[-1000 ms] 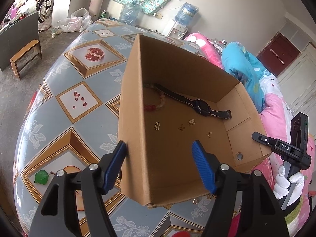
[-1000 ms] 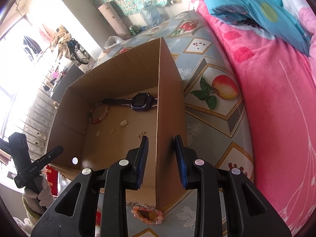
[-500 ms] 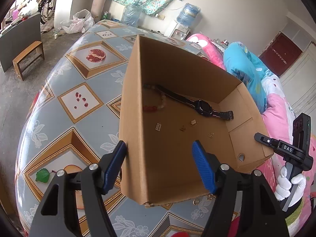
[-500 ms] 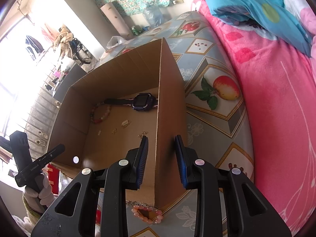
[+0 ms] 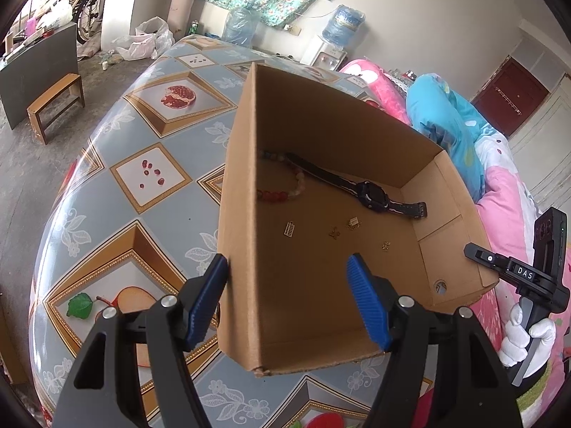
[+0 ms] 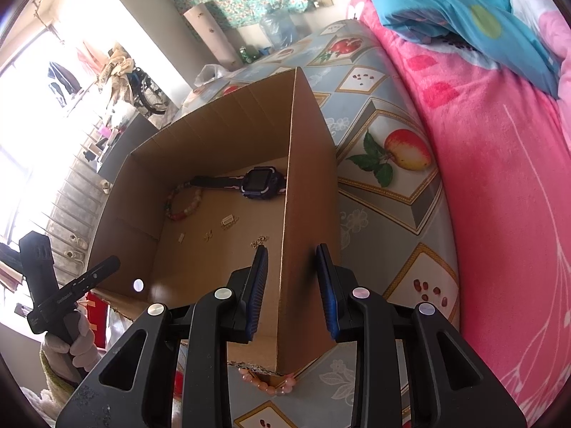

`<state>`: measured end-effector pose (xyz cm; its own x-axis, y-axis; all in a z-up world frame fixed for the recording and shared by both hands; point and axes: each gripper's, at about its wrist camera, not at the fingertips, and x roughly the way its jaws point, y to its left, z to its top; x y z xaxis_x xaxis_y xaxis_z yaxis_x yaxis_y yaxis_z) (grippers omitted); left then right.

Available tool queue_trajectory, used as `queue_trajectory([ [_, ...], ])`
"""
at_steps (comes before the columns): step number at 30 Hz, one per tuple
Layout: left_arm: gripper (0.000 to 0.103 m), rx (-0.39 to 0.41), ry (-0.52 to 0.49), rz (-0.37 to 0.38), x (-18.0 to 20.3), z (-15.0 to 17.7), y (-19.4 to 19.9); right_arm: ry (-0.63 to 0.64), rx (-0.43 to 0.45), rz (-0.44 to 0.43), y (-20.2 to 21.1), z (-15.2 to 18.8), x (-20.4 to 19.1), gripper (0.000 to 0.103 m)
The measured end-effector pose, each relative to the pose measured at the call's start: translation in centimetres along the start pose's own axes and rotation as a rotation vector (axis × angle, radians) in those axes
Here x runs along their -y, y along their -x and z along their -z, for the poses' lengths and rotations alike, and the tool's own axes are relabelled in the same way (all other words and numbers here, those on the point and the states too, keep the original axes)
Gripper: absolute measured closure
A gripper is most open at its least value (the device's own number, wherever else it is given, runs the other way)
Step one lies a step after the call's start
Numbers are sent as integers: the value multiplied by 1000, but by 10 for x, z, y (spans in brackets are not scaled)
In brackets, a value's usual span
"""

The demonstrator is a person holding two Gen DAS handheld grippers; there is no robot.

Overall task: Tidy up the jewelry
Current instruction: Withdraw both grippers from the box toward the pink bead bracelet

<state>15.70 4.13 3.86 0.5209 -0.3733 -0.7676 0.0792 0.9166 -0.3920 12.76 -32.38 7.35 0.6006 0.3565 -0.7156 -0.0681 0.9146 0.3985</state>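
Right wrist: both grippers' fingers apart, each pair straddling a cardboard box (image 6: 307, 185) wall

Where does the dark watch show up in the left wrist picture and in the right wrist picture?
Left wrist: watch right of centre, on the box floor near the far wall.
Right wrist: watch just left of centre, against the far wall.
Shared landmark: bead bracelet beside its strap.

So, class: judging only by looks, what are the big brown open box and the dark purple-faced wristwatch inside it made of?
Big brown open box: corrugated cardboard, matte; fluted ridges and raw edges show on its walls. Dark purple-faced wristwatch: probably plastic with a rubbery strap, slightly glossy face; the exact material cannot be told.
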Motion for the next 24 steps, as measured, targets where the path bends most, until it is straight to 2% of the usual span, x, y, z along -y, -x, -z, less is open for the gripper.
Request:
queue_trajectory([
  [17, 37, 9, -9, 36, -3, 11, 4, -36, 21, -13, 2, 10, 5, 72],
  [20, 36, 56, -2, 66, -9, 16, 14, -62, 61, -41, 12, 16, 9, 71],
  [24, 35, 202, -66, -4, -14, 30, 42, -93, 157, -8, 35, 31, 16, 69],
])
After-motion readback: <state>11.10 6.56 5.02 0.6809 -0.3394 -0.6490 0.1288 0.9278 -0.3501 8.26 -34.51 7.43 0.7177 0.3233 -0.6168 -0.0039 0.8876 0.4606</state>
